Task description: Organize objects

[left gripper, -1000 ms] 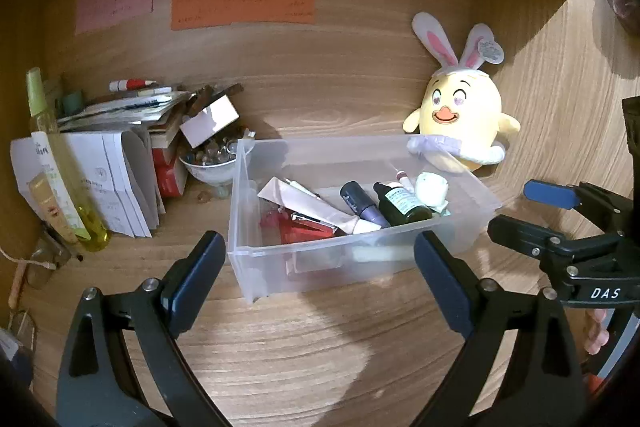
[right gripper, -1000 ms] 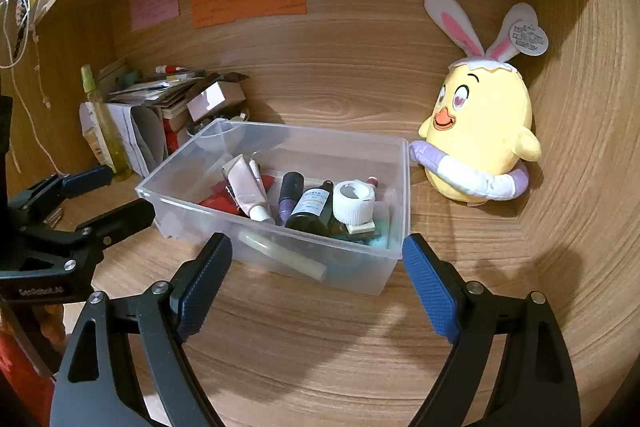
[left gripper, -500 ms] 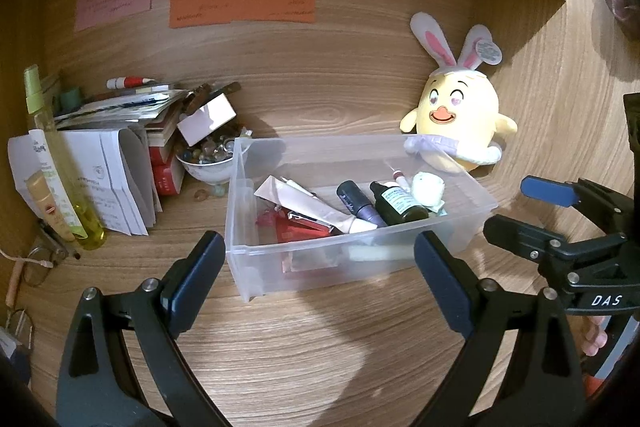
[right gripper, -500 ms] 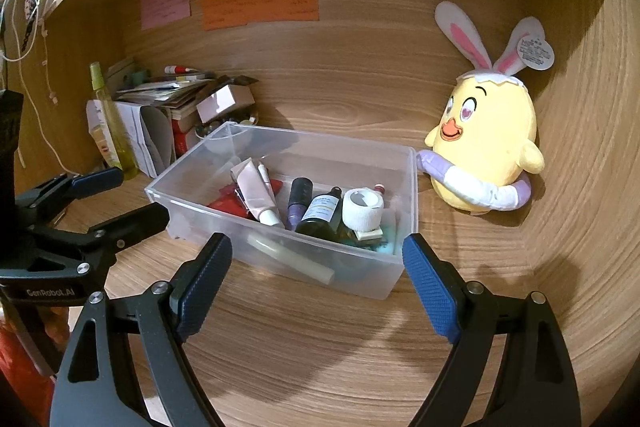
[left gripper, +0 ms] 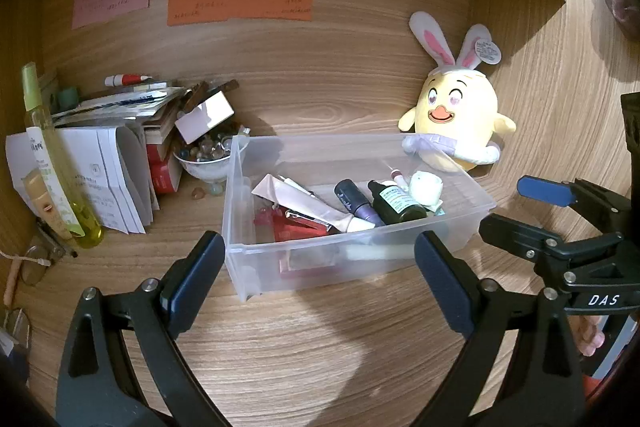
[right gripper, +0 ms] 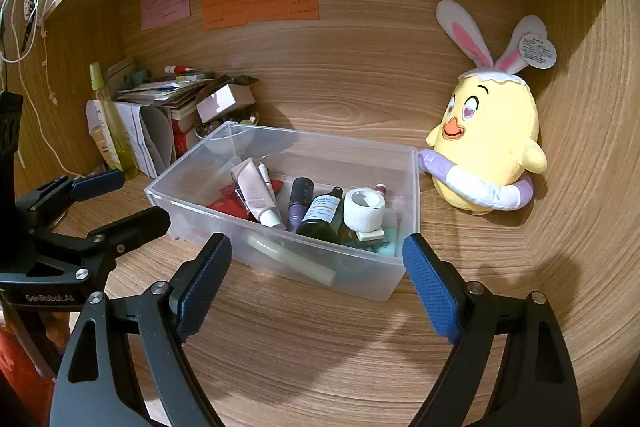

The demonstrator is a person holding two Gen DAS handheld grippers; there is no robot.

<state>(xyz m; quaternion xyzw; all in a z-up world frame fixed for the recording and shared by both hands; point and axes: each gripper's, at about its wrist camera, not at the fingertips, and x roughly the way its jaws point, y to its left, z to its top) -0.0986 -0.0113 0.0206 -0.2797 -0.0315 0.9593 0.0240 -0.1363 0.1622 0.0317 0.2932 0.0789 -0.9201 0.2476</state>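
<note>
Far to the left of the left gripper (left gripper: 316, 277), against the side wall, a tall yellow spray bottle (left gripper: 52, 163) stands upright beside a leaning stack of papers (left gripper: 108, 171), with a small white bowl of marbles (left gripper: 206, 157) just past them. None of this sits in the bin, so it looks like loose clutter that the sorting could take in next; that is a judgement, not something shown.

Straight ahead of both grippers the clear plastic bin (left gripper: 340, 255) rests on the wooden tabletop (left gripper: 280, 355), its near wall just beyond the fingertips. The left gripper has its jaws spread wide with nothing between them, and the right gripper (right gripper: 316, 279) is likewise wide apart and empty, hovering just short of the bin's near wall.

Inside the bin, from its left end, lie a pink tube (right gripper: 256, 193) over a red packet (right gripper: 230, 207), a purple bottle (right gripper: 299, 203), a dark dropper bottle (right gripper: 322, 213) and a white roll of tape (right gripper: 364, 209), all crowded and partly overlapping.

To do the step well, each gripper should choose one item with free sides, come down from above so the fingers clear the bin wall, and close gently on round bottles, which can roll.

To the right of the right gripper, a yellow plush chick (right gripper: 486, 147) leans in the corner, touching the bin's far right edge.
</note>
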